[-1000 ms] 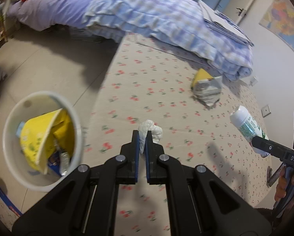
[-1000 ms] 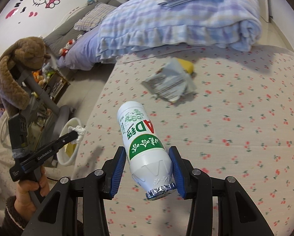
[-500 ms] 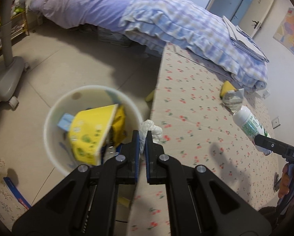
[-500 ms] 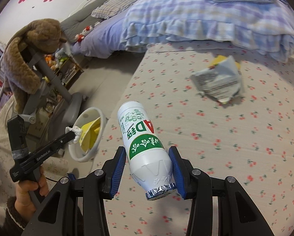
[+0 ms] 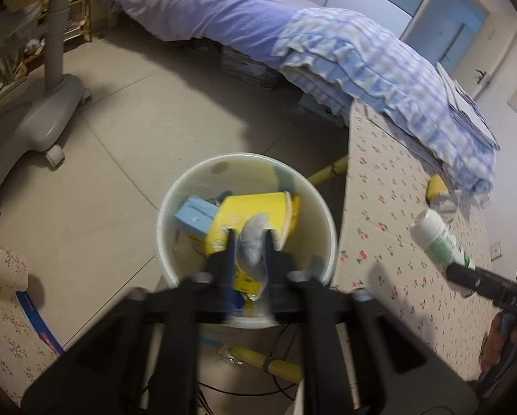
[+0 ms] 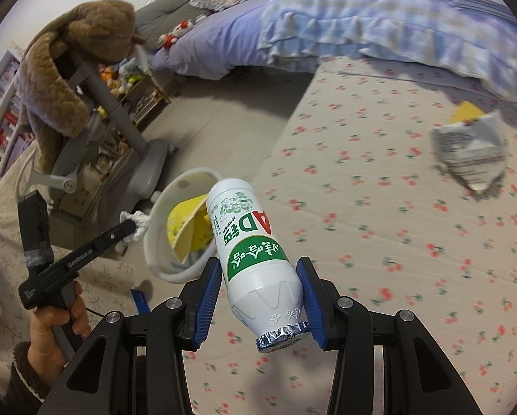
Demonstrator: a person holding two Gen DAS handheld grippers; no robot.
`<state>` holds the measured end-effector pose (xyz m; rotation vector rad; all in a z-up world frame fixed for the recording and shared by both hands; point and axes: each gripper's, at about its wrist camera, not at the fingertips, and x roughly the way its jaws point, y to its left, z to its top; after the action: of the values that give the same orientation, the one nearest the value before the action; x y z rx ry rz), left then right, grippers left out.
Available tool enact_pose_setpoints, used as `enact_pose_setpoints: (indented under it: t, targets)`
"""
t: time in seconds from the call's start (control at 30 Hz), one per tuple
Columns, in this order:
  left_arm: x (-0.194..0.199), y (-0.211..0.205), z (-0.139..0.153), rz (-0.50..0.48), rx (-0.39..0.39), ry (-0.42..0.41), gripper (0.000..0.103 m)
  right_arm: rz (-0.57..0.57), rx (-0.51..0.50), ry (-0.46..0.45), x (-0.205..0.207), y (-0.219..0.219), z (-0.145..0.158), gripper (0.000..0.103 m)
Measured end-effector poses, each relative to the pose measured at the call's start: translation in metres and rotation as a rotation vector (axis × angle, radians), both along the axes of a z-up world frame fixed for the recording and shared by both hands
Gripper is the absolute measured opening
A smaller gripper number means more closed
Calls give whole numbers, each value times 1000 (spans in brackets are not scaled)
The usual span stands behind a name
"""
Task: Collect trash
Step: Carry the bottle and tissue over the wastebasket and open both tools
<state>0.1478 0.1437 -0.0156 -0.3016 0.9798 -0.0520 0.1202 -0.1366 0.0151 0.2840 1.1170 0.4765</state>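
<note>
My left gripper (image 5: pixel 249 233) hangs over the white trash bin (image 5: pixel 189 183) on the floor. Its jaws are opening, and the crumpled white tissue (image 5: pixel 255 245) shows blurred and loose between them. In the right wrist view the tissue (image 6: pixel 137 223) is still at the left gripper's tip (image 6: pixel 128 228), beside the bin's rim (image 6: pixel 161 200). A yellow carton (image 5: pixel 258 207) and a blue box (image 5: pixel 194 216) lie in the bin. My right gripper (image 6: pixel 258 264) is shut on a white and green drink bottle (image 6: pixel 248 235), held over the cherry-print table's left edge. A crumpled wrapper (image 6: pixel 469 148) lies on the table.
A grey wheeled chair base (image 5: pixel 33 117) stands left of the bin, with a brown plush toy (image 6: pixel 68 62) draped on the chair. A bed (image 5: pixel 223 10) with a blue checked quilt runs behind. A flat blue packet (image 5: pixel 37 321) lies on the floor. Yellow table legs (image 5: pixel 327 169) show beside the bin.
Both grippers have moved left, from over the table toward the bin. The left jaws, shut on the tissue before, have parted. The right still holds the bottle.
</note>
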Motion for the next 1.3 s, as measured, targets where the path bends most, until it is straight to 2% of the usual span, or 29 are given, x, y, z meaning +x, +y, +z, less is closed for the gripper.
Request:
enact_pose_setpoints:
  t: [0.03,0.07,0.4,0.5,0.67,0.7,0.77,0.8,1.03,1.3]
  targets:
    - [0,4,1,18,2,-3,55,11,1,1,2,8,-1,46]
    - [0,8,2,33,3,-11,61,21,3,1,4,15,-3,46]
    - [-7,42,3,116,9,45,70,74,20,5,25,82,-16,46]
    - [-7,48,5,130,-18,45,71,68,41,9,32,95,-24,46]
    - [-7,48,7,128,4,41,72,77,77,-15,41,113,-31,47]
    - [-6,49,6,127,6,42,72,74,86,-26,42,114,-31,49]
    - [-6,50,6,129,7,44,74,58,104,-20,46,114,-33,76]
    - [-6,50,6,130,6,44,75,41,112,-20,46,111,-33,78]
    - [-6,49,5,121,11,50,78,6,90,-27,42,90,-22,78]
    - [-7,35,5,93,43,64,84,-53,37,-43,26,49,-5,85]
